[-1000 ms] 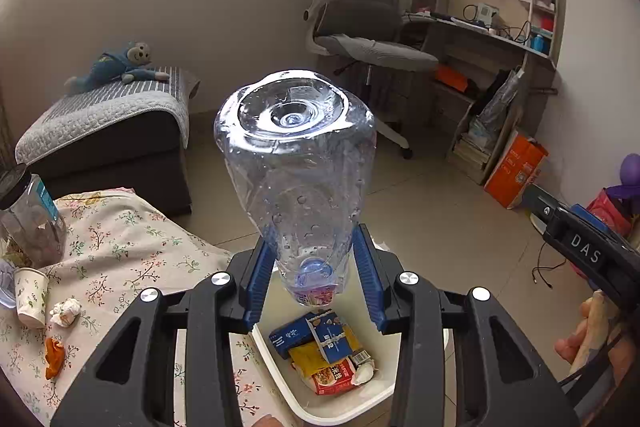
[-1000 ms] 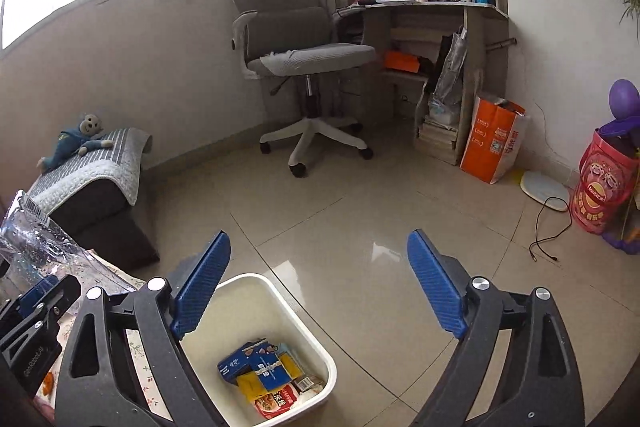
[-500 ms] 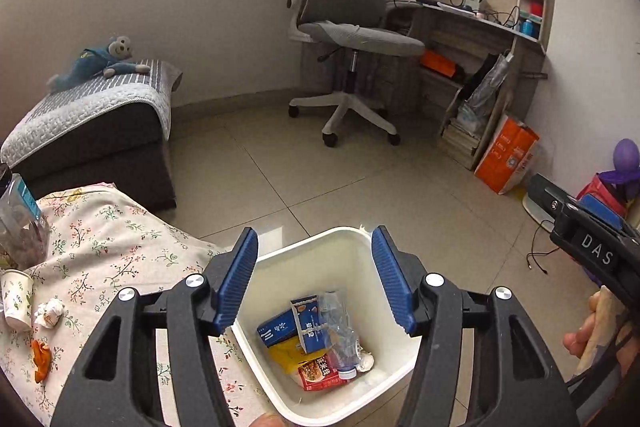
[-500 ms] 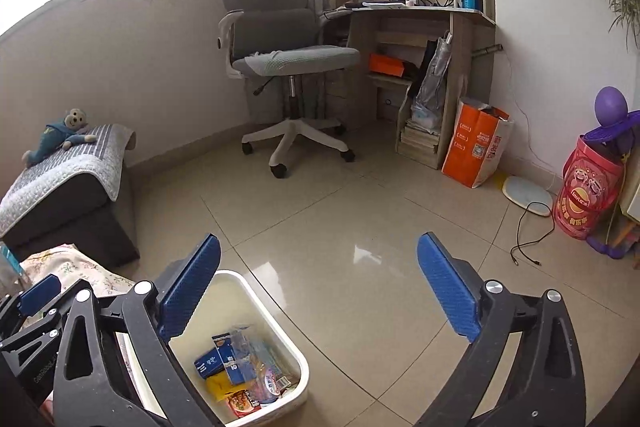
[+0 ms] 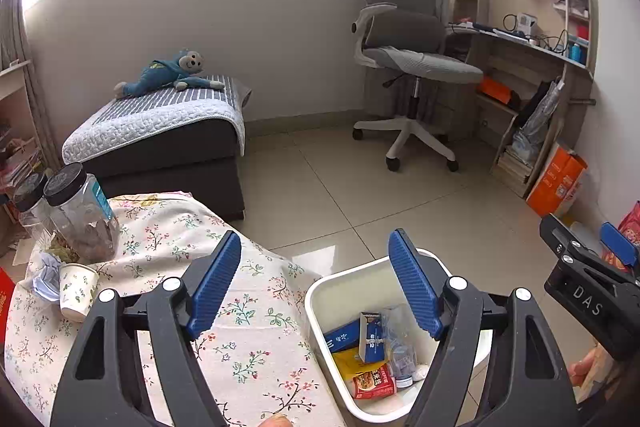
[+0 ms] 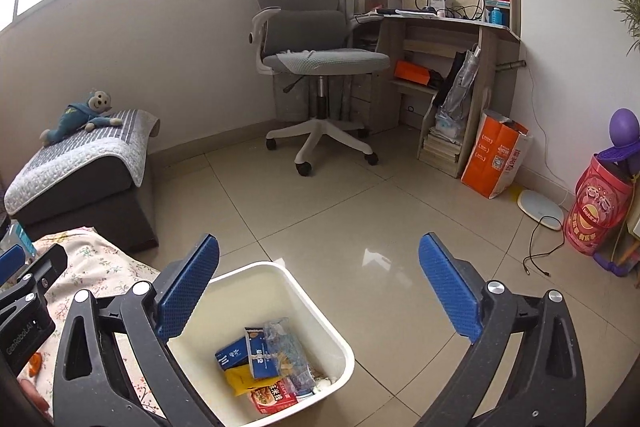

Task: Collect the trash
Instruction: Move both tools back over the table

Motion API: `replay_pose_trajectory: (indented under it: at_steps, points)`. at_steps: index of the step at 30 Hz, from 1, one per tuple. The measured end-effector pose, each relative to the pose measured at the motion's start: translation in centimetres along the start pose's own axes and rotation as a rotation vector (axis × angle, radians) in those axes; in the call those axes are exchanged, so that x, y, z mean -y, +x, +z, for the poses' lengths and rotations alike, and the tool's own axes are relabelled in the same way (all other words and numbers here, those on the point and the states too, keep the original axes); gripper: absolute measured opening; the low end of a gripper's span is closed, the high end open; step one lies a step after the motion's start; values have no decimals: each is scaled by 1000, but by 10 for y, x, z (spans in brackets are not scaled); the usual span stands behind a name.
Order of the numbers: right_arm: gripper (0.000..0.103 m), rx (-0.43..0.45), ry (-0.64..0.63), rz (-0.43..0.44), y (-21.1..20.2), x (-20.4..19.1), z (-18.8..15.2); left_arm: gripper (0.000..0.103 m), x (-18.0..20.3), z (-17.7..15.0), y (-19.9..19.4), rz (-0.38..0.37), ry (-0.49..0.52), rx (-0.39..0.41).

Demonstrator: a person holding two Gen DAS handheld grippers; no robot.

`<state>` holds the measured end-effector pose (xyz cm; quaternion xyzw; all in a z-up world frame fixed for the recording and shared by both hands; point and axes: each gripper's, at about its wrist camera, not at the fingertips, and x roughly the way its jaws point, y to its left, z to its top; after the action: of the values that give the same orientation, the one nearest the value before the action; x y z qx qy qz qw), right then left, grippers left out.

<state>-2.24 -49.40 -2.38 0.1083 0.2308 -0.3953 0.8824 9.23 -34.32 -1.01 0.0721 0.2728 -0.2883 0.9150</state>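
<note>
Tiled floor, white bin point(image 5: 320, 291) now with bottle point(image 5: 400, 343); left claw point(image 5: 316, 283) freshly opened, empty

Both tongs are black plastic frames with silver screw heads at the joints and blue, ridged finger pads point(image 5: 416, 287). The right tongs point(image 5: 588, 291) carry white lettering "DAS". The left tongs point(image 6: 24, 319), at 9 o'clock in the right wrist view, bear small white lettering, perhaps "GenRobot.AI".

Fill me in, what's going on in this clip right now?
A person with a gripper in each hand is clearing trash off a floral-cloth table into a white bin. The left gripper has just been opening, with nothing between its fingers; a clear plastic bottle lies in the bin among cartons and wrappers. The right gripper is open and empty. A paper cup and crumpled paper remain on the table.
</note>
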Motion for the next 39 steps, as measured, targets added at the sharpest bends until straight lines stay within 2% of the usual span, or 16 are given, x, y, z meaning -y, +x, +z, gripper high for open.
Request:
replay_pose_trajectory:
  at_steps: [10,13,32,39]
  points:
    - [96,-5,-55,86,-10,-63,-1,79,-64,-4,-14,126,-71,3]
    - [96,-15,-71,122,-13,-86,-4,84,-87,-5,-19,164,-91,8]
    - [96,-54,-193,312,-46,-223,-34,84,-220,-29,-49,356,-204,-16]
    - [96,-99,-222,371,-49,-265,-48,84,-263,-41,-56,417,-234,-36]
